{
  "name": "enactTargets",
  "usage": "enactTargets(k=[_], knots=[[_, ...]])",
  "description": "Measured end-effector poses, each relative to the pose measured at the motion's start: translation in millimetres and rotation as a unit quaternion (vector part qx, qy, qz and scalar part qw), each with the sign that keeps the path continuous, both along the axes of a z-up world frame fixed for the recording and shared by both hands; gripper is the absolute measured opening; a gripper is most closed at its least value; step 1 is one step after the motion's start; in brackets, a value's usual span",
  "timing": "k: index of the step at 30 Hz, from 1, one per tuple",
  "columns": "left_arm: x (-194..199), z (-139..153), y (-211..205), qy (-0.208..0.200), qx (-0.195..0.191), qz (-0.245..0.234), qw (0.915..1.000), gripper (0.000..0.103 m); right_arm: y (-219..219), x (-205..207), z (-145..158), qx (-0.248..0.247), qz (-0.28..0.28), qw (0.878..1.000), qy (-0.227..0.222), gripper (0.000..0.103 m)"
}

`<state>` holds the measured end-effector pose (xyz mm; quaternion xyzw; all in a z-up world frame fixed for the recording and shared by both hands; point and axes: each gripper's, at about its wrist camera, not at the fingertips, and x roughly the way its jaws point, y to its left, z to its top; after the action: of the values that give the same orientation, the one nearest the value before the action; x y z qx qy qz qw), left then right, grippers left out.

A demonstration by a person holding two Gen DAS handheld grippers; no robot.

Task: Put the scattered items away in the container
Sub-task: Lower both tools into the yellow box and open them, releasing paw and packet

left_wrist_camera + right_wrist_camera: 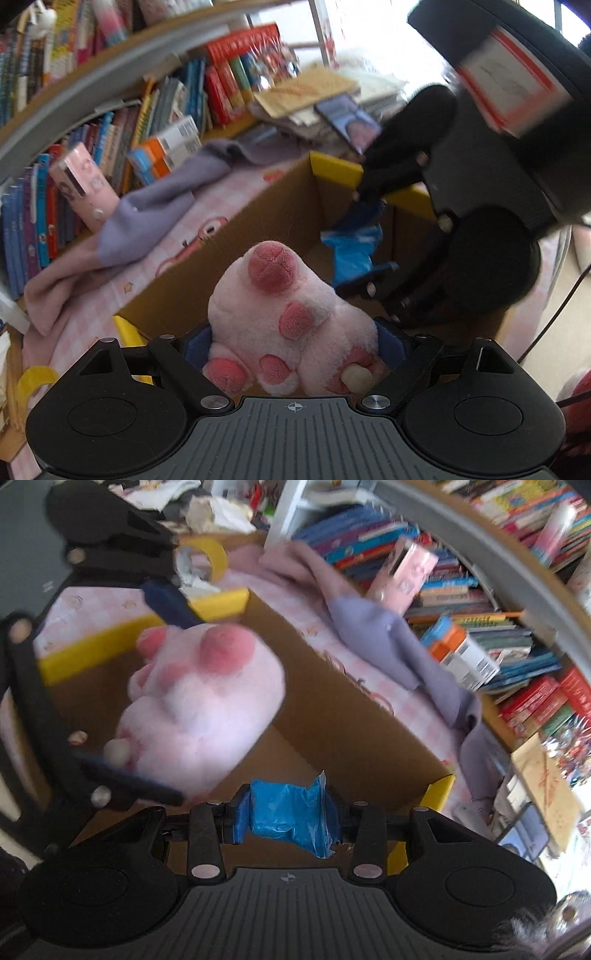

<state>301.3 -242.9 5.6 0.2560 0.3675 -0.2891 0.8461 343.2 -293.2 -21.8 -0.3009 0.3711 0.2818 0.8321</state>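
Note:
A pink plush paw (280,317) with darker pink pads fills the space between the blue pads of my left gripper (293,347), which is shut on it. It hangs over the open cardboard box (258,221) with yellow flaps. In the right wrist view my right gripper (290,812) is shut on a crumpled blue plastic packet (291,808), also above the box (332,709). The left wrist view shows the right gripper (369,232) holding the blue packet (351,247) over the box's far side. In the right wrist view the left gripper (184,709) carries the plush paw (221,686).
The box stands on a pink checked tablecloth (236,188). A lavender and pink cloth (155,206) lies beside it, under a shelf packed with books (110,140). A pink carton (85,184) leans on the books. A yellow tape roll (212,554) and paper stacks (314,96) lie behind.

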Motion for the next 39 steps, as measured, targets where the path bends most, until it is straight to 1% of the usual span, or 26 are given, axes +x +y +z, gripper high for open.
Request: enactTargets(k=[4, 13, 18, 19, 22, 24, 31, 36, 39], knots=[[10, -10, -2, 0.011, 0.013, 0.01, 0.9998, 0.091, -1, 13, -9, -0.007, 0.007, 1.0, 0.018, 0.038], [25, -24, -3, 0.023, 0.03, 0.03, 0.9988, 0.096, -7, 22, -19, -0.008, 0.023, 0.999, 0.031, 0.039], [25, -24, -5, 0.002, 0.034, 0.033, 0.9989, 0.097, -11, 28, -17, 0.007, 0.022, 0.999, 0.031, 0.051], [25, -23, -5, -0.003, 0.036, 0.032, 0.9988, 0.099, -12, 28, -15, 0.01, 0.022, 0.999, 0.03, 0.053], [22, -19, -4, -0.024, 0.042, 0.034, 0.9982, 0.099, -13, 28, -11, 0.017, 0.021, 0.999, 0.028, 0.054], [20, -12, -2, -0.036, 0.034, 0.039, 0.998, 0.099, -14, 28, -6, 0.023, 0.021, 0.999, 0.024, 0.054], [-4, 18, 15, -0.064, -0.026, 0.067, 0.9953, 0.099, -20, 9, 25, 0.063, 0.0, 0.998, 0.002, 0.057], [-26, 35, 30, -0.071, -0.067, 0.083, 0.9917, 0.099, -22, -16, 42, 0.086, -0.036, 0.996, -0.014, 0.059], [-42, 45, 44, -0.076, -0.093, 0.095, 0.9882, 0.099, -22, -37, 53, 0.101, -0.063, 0.992, -0.03, 0.064]])
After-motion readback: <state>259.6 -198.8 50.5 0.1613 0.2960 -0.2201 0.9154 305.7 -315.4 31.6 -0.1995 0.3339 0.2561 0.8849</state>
